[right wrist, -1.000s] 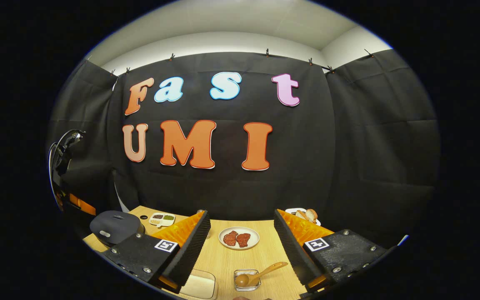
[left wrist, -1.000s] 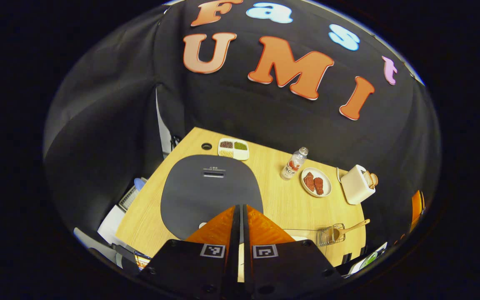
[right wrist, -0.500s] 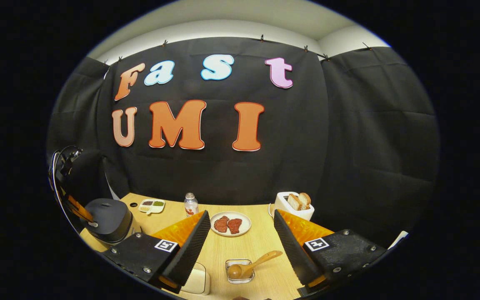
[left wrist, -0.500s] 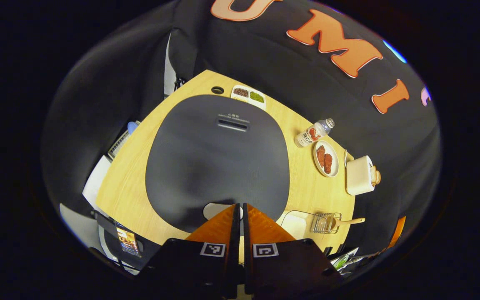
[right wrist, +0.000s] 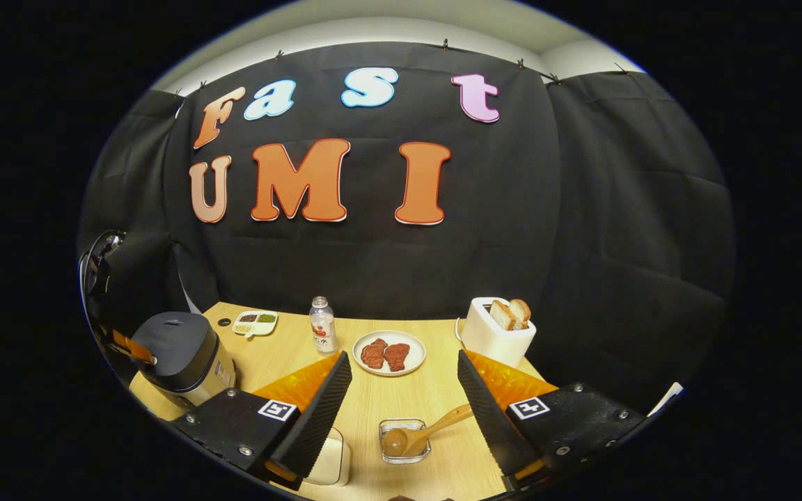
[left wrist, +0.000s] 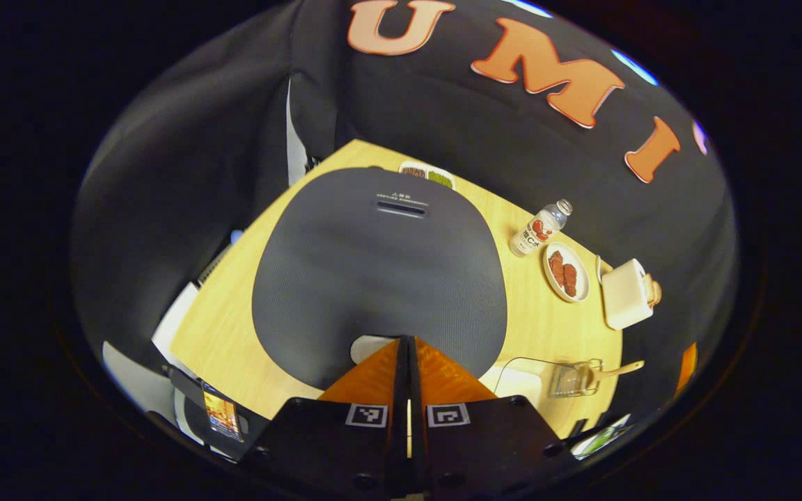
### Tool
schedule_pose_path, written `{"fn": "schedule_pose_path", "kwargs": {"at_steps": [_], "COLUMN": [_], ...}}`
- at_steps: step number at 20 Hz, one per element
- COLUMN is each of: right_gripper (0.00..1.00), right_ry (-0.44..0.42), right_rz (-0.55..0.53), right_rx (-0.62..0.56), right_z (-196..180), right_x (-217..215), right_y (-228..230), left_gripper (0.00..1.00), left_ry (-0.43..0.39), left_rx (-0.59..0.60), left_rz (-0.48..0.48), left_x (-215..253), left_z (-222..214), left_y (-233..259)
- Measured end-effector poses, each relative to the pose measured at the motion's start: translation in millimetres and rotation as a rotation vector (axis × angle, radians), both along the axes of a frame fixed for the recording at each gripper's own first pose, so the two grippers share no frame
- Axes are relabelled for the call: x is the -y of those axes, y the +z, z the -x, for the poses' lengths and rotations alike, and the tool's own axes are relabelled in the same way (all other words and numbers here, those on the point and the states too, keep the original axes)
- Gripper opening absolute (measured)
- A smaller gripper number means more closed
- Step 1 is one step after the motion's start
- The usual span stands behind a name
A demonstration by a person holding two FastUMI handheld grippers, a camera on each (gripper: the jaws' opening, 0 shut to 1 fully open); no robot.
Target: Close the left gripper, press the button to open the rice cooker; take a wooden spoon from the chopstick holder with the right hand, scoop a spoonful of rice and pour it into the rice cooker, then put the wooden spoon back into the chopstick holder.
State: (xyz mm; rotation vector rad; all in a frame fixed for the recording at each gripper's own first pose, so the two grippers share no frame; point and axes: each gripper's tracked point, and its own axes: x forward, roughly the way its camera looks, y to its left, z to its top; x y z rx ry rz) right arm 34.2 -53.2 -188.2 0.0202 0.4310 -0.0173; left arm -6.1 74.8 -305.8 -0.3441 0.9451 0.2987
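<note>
The left gripper is held with its fingers pressed together, tips set at the pale button on the lid edge of the rice cooker; contact cannot be confirmed. The lid is seen down. In the right gripper view, the right gripper is spread wide, empty, above the table. The wooden spoon is lodged in the chopstick holder at 6 o'clock, handle pointed toward 2 o'clock.
</note>
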Motion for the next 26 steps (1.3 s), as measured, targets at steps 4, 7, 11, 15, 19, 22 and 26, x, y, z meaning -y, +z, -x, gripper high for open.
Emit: {"fn": "schedule_pose_path", "kwargs": {"at_steps": [4,7,11,15,19,22,26], "right_gripper": [0.96,0.95,0.96,0.95,0.96,0.95,0.95], "right_ry": [-0.004,-0.031,-0.069,-0.09,-0.097,-0.097,-0.104], "right_rz": [-0.03,-0.05,-0.081,-0.108,-0.123,-0.136,-0.152], "right_rx": [-0.051,-0.09,-0.135,-0.175,-0.202,-0.224,-0.257], "right_z": [0,2,6,10,10,11,15], "right_x": [-2,6,19,26,29,30,33], "right_y": [-16,-32,-53,-71,-85,-96,-112], "left_gripper": [0.07,0.06,0.11,0.36,0.7,0.78,0.93], "left_ry": [0.009,0.008,-0.017,-0.062,-0.081,-0.078,-0.061], "left_rx": [0.23,0.429,0.533,0.614,0.628,0.634,0.648], "left_rz": [-0.261,-0.414,-0.458,-0.493,-0.491,-0.504,-0.527], "left_x": [-6,-12,-1,11,18,15,12], "left_z": [-8,-29,-25,-24,-16,-12,-5], "left_y": [53,113,146,166,166,168,173]}}
